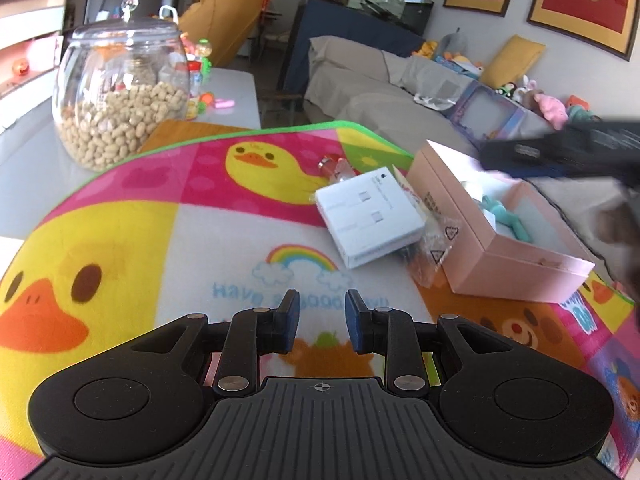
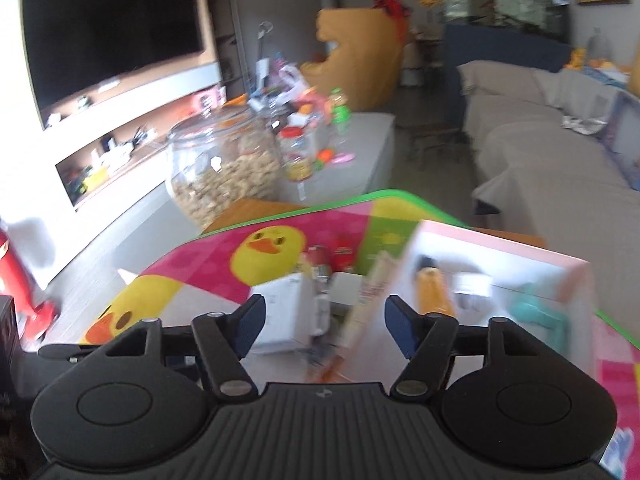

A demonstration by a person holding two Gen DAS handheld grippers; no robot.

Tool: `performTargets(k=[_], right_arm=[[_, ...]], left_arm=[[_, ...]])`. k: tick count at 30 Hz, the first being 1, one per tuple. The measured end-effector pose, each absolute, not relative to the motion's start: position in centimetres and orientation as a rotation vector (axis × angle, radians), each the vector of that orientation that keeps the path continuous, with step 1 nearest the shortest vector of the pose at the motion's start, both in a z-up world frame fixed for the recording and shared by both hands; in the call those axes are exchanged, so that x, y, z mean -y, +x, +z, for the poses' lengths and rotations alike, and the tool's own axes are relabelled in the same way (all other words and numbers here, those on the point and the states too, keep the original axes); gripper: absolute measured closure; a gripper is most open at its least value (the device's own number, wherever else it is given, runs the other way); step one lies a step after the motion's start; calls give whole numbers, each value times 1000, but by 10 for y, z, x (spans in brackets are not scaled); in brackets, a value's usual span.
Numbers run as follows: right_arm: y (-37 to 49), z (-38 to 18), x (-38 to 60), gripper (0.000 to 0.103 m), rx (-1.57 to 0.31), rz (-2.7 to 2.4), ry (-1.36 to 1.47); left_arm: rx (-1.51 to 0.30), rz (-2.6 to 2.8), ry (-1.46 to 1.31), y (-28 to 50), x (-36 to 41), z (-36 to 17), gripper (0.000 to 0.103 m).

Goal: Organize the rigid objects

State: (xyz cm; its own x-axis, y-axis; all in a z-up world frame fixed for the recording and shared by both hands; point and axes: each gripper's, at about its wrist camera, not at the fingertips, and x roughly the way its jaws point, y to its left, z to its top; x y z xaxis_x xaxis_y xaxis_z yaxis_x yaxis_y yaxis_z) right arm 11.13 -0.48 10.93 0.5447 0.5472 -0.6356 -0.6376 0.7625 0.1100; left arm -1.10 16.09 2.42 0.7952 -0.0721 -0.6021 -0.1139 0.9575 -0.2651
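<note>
A white flat box (image 1: pixel 370 220) lies on the colourful duck mat (image 1: pixel 160 200), beside an open pink box (image 1: pixel 516 240) that holds a teal toy (image 1: pixel 500 216). My left gripper (image 1: pixel 325 320) hovers low over the mat, short of the white box, its jaws nearly together with nothing between them. My right gripper (image 2: pixel 325 328) stands open and empty. Beyond its fingers are the white box (image 2: pixel 286 316) and the pink box (image 2: pixel 500 272), which holds an orange item (image 2: pixel 432 288). In the left wrist view the right gripper (image 1: pixel 504 154) is a dark blur above the pink box.
A clear plastic bag (image 1: pixel 434 248) lies between the two boxes. A small red-capped bottle (image 1: pixel 334 168) lies behind the white box. A big glass jar (image 1: pixel 120 96) of pellets stands at the mat's far left corner. A grey sofa (image 1: pixel 380 88) runs behind.
</note>
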Motion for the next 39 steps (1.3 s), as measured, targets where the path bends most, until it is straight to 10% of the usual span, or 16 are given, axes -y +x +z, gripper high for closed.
performTargets(k=[17, 39], right_arm=[[212, 56, -93, 69, -1051, 640, -182], [199, 41, -105, 83, -1051, 699, -293]], left_arm=[[-615, -47, -395, -30, -182, 22, 75], [-656, -177, -369, -29, -147, 19, 76]])
